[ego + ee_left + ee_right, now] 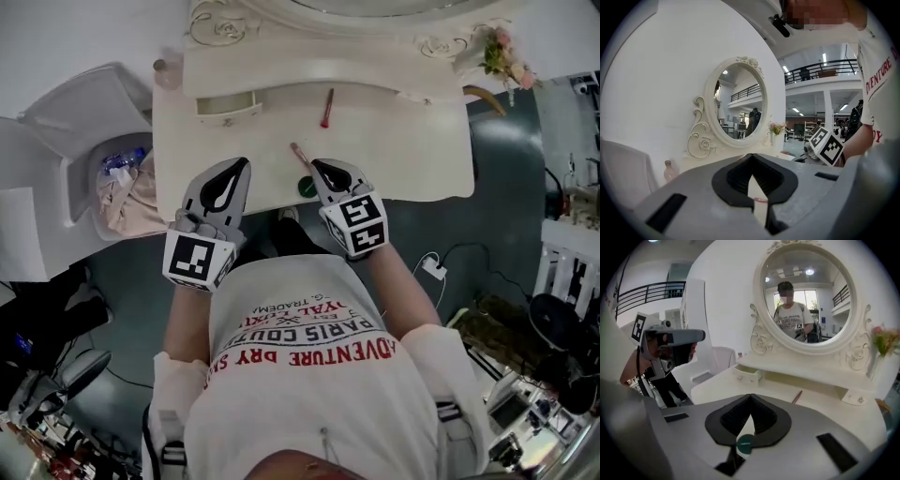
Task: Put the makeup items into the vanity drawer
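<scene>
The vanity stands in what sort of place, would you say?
Probably a staged dressing corner inside a big hall: an ornate white vanity, its oval mirror, and a railed mezzanine behind.

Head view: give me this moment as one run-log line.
left gripper shut | right gripper shut | red pencil, pink stick, green round cap loose on white vanity top | small white drawer open
</scene>
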`<action>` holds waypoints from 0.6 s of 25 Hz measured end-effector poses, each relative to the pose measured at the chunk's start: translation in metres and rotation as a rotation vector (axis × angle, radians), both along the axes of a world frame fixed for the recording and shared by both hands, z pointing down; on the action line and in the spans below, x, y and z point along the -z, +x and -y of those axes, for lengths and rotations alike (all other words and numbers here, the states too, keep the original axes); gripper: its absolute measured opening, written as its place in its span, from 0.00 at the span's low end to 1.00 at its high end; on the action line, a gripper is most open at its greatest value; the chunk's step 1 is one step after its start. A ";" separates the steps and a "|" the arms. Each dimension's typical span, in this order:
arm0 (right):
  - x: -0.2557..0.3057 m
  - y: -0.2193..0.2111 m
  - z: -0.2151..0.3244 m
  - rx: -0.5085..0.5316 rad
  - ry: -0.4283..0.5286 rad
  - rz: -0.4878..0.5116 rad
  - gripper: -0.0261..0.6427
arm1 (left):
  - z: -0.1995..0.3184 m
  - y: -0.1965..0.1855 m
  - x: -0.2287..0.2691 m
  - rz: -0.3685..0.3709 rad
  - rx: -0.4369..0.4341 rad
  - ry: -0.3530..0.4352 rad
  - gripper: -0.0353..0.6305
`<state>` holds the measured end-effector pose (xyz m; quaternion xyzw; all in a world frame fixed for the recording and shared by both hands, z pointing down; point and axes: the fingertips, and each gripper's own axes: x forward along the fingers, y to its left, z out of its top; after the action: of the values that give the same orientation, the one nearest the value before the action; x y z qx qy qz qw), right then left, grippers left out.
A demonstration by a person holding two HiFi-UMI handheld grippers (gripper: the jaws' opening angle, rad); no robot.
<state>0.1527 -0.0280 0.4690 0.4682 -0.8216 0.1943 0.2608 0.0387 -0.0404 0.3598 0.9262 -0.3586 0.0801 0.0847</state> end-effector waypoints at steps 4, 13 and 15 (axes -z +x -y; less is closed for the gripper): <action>-0.054 0.008 0.015 0.063 -0.148 -0.024 0.04 | 0.019 0.015 -0.017 0.032 0.009 0.002 0.06; -0.133 0.012 0.022 0.199 -0.389 -0.107 0.13 | 0.043 0.025 -0.044 0.045 0.076 -0.048 0.06; -0.144 0.012 0.022 0.209 -0.426 -0.130 0.14 | 0.047 0.025 -0.046 0.044 0.086 -0.041 0.06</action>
<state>0.1651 -0.0498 0.6126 0.3267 -0.7875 0.3047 0.4245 0.0633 -0.0871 0.4057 0.9059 -0.3983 0.1038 0.0993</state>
